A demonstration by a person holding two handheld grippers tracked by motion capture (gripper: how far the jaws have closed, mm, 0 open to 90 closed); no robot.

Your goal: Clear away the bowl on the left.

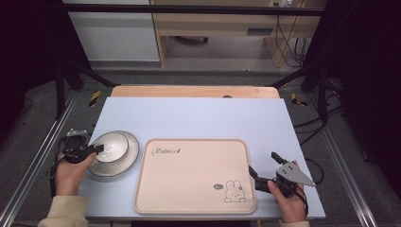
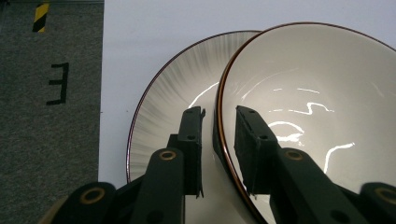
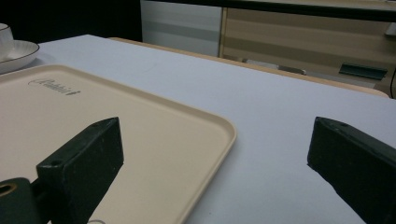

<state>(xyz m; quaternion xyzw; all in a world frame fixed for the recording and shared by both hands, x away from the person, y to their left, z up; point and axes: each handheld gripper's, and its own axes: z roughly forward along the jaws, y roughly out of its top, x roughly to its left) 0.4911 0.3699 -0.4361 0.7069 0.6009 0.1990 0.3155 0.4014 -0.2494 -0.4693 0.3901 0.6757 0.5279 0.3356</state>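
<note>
A white bowl (image 1: 113, 144) with a dark rim stands on a white plate (image 1: 124, 163) at the table's left. My left gripper (image 1: 99, 148) is shut on the bowl's near-left rim. In the left gripper view one jaw stands inside the bowl (image 2: 303, 74) and the other outside it, over the plate (image 2: 173, 93), with the left gripper (image 2: 218, 114) straddling the rim. My right gripper (image 1: 262, 161) is open and holds nothing, just off the right edge of the beige tray (image 1: 189, 175). In the right gripper view the tray's corner (image 3: 116, 112) lies between the wide-apart jaws of the right gripper (image 3: 214, 128).
The tray is bare and carries a rabbit drawing (image 1: 235, 191) and a script logo (image 1: 165, 151). A pale blue mat (image 1: 198, 118) covers the table, with bare mat behind the tray. Metal rails and dark floor flank the table. The plate (image 3: 16, 51) shows far off at the left.
</note>
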